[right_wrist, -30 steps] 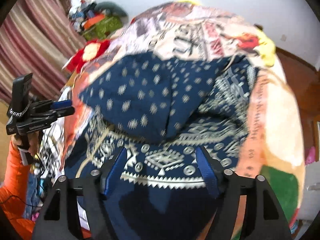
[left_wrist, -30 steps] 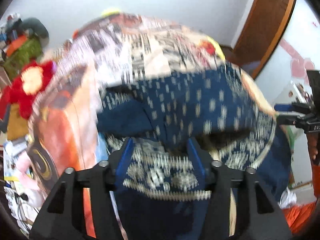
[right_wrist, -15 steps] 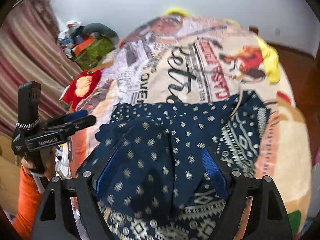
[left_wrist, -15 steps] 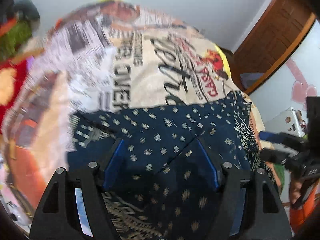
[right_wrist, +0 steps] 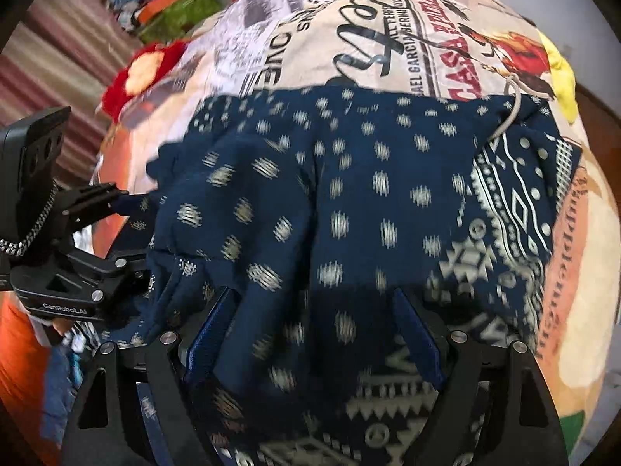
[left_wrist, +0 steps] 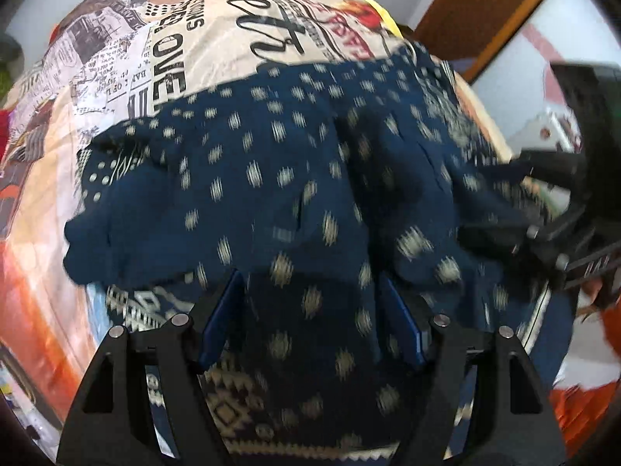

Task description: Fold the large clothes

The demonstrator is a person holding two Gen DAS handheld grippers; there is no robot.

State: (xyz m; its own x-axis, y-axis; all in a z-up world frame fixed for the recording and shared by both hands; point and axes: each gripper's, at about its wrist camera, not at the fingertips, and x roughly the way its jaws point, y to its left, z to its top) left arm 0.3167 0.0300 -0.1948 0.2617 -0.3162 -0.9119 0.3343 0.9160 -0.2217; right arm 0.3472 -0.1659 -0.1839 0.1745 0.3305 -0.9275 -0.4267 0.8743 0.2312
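Observation:
A large navy garment (left_wrist: 295,178) with pale dots and white patterned borders lies bunched on a printed bedspread (left_wrist: 163,58); it also shows in the right wrist view (right_wrist: 349,194). My left gripper (left_wrist: 310,303) has its blue fingers spread wide with the cloth draped between and over them. My right gripper (right_wrist: 314,314) stands the same way, fingers apart with cloth between them. The left gripper shows at the left of the right wrist view (right_wrist: 116,229), touching the garment's edge. The right gripper shows at the right of the left wrist view (left_wrist: 516,209).
The bedspread (right_wrist: 388,39) covers a bed. A red and yellow plush (right_wrist: 143,73) and a pile of clutter (right_wrist: 170,4) lie at its far left. A wooden door (left_wrist: 481,11) and white wall stand beyond the bed's right side.
Both grippers moved forward and down over the bed, carrying the garment's near edge over the rest. The dotted layer now covers more of the patterned part, and the two grippers are closer together.

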